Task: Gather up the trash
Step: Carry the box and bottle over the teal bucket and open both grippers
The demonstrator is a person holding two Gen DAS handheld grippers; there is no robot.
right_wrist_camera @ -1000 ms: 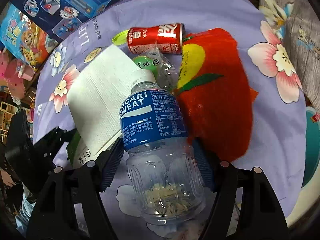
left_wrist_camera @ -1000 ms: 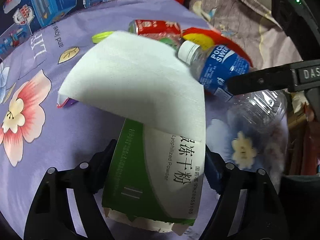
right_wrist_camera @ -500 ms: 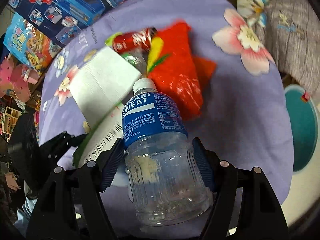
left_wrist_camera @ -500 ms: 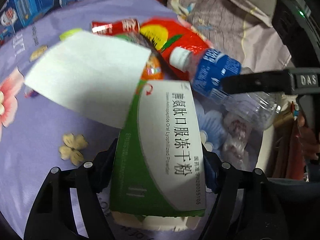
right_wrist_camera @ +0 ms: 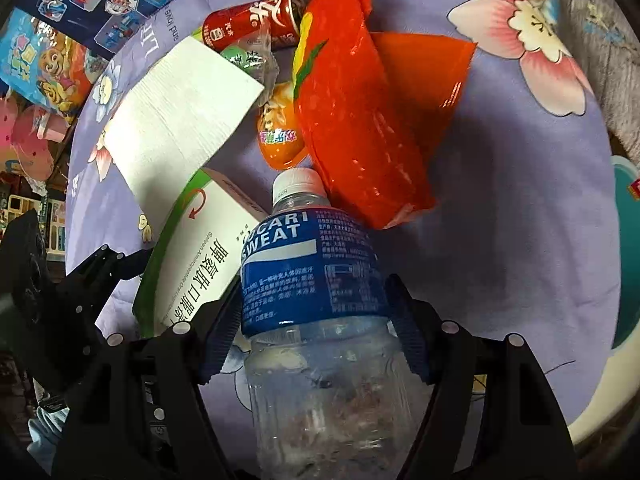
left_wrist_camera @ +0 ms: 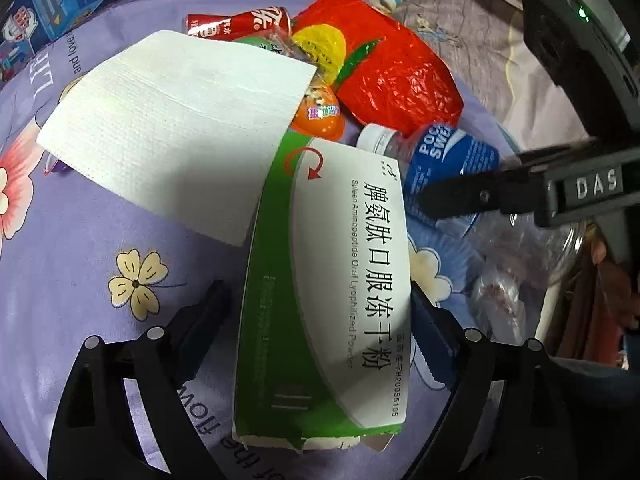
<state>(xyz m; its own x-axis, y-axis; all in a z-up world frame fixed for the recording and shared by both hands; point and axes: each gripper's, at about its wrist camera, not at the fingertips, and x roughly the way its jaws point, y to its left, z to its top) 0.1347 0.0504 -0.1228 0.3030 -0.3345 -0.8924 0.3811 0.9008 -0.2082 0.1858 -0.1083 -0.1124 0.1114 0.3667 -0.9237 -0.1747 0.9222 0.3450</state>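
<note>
Cloth point(left_wrist_camera: 80, 240), purple, flowered, perhaps bedding.

Bright, sharp centres; fisheye-bent dark edges; soft shadows.

Left hand-held gripper point(left_wrist_camera: 320, 312): jaws opening, green-and-white medicine box point(left_wrist_camera: 332, 300) between them; a gap shows at the left finger. White tissue sheet point(left_wrist_camera: 172, 120) overlaps the box's far end. Blue-labelled bottle point(left_wrist_camera: 448, 160) lies right of the box, red bag point(left_wrist_camera: 392, 76) beyond it.

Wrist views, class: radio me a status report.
Left gripper jaws opening, medicine box between them. Right gripper shut on bottle. Tissue overlaps box's far end.
</note>
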